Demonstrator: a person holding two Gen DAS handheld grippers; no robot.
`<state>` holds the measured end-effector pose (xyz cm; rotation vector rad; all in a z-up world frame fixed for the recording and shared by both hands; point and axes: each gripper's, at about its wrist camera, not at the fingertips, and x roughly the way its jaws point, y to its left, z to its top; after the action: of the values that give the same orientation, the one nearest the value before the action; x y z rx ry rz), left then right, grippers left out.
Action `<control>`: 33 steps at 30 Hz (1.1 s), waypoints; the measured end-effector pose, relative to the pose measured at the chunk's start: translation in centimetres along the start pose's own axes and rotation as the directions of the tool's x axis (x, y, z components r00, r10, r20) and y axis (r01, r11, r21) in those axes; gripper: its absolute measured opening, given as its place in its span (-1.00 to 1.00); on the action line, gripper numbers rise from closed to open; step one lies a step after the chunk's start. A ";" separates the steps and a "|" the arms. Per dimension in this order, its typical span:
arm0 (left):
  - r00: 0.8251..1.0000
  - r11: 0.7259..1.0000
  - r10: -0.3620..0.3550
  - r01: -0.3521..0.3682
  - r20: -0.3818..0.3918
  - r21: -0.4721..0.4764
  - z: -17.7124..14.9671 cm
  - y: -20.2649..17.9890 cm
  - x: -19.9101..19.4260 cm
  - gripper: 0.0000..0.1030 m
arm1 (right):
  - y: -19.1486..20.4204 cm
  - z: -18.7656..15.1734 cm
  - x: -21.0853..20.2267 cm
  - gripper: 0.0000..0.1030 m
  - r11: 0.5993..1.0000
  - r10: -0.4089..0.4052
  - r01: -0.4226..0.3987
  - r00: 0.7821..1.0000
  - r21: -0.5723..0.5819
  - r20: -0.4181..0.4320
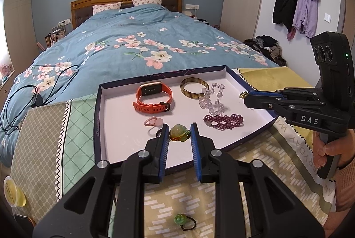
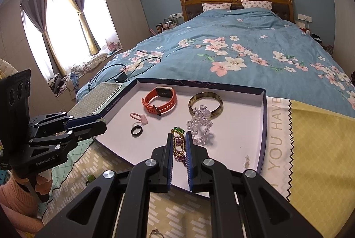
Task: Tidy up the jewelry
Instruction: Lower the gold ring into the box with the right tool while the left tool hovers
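Note:
A shallow white tray with dark rim [image 1: 97, 118] [image 2: 264, 118] lies at the foot of the bed. In it are an orange watch [image 1: 153, 96] [image 2: 160, 99], a brown bangle [image 1: 194, 87] [image 2: 205, 102], a clear bead bracelet [image 1: 210, 98] [image 2: 199, 125], a purple bead bracelet [image 1: 224, 121], a pink ring [image 1: 153, 121] [image 2: 138, 117] and a black ring [image 2: 135, 130]. My left gripper [image 1: 179, 135] is shut on a green jade pendant [image 1: 178, 132] above the tray's near part. My right gripper [image 2: 178, 138] is shut on a gold ring with a green stone [image 2: 178, 130] [image 1: 243, 95] over the tray.
A second green pendant [image 1: 180, 219] [image 2: 89, 178] and a silver ring [image 2: 155, 232] lie on the patterned cloth in front of the tray. A yellow cloth [image 2: 321, 160] lies to the right. A black cable [image 1: 33, 100] lies on the blue floral quilt [image 1: 133, 49].

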<state>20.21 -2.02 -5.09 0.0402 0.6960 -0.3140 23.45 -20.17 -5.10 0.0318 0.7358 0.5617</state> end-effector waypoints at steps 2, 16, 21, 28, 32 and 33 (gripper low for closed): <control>1.000 1.000 0.002 -0.002 -0.001 0.000 0.0 0.0 0.1 -0.61 | -0.1 0.1 0.1 -0.82 1.000 0.000 0.000 1.000 0.001 -0.002; 1.000 1.000 0.009 -0.009 -0.006 -0.003 0.1 0.4 0.8 -0.61 | -0.1 0.2 0.2 -0.82 1.000 -0.001 0.001 1.000 0.001 -0.005; 1.000 1.000 0.013 -0.013 -0.010 -0.002 0.1 0.5 1.1 -0.61 | -0.4 0.1 0.5 -0.82 1.000 -0.005 0.005 1.000 0.001 -0.011; 1.000 1.000 0.015 -0.015 -0.014 -0.002 0.2 0.5 1.3 -0.61 | -0.9 0.0 1.1 -0.82 1.000 -0.012 0.012 1.000 0.001 -0.023; 1.000 1.000 0.016 -0.016 -0.017 -0.004 0.1 0.6 1.5 -0.61 | -0.9 0.0 1.4 -0.82 1.000 -0.016 0.016 0.999 0.002 -0.028; 1.000 1.000 0.017 -0.017 -0.016 -0.003 0.2 0.5 1.5 -0.61 | -0.9 0.0 1.4 -0.82 1.000 -0.016 0.016 0.999 0.001 -0.030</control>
<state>21.52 -1.92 -5.92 0.0452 0.7115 -0.2967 24.71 -20.27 -6.21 0.0188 0.7654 0.5471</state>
